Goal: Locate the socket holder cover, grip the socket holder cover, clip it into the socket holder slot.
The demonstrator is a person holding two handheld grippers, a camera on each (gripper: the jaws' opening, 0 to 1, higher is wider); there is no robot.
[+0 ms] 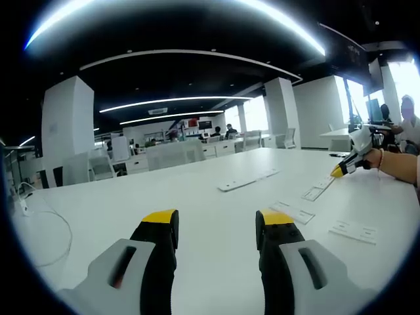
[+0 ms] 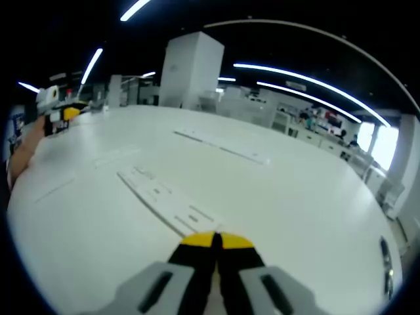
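Cover strips [image 1: 293, 212] lie flat on the bench [image 1: 197, 197]; my left claw [image 1: 216, 226] gapes empty, my right claw [image 2: 216, 241] is closed empty, risking a slipped pinch.

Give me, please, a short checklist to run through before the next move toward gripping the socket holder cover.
1. Left gripper open, ready to grip: ok, jaws stand apart over the white table.
2. Right gripper open: not ok, its jaws are shut with no cover seen between them.
3. Flat white pieces on the table in view: ok.
4. Long white strip ahead of the right gripper: ok, lying flat.
5. Which piece is the cover: cannot tell.
6. White cable away from the pieces: ok.
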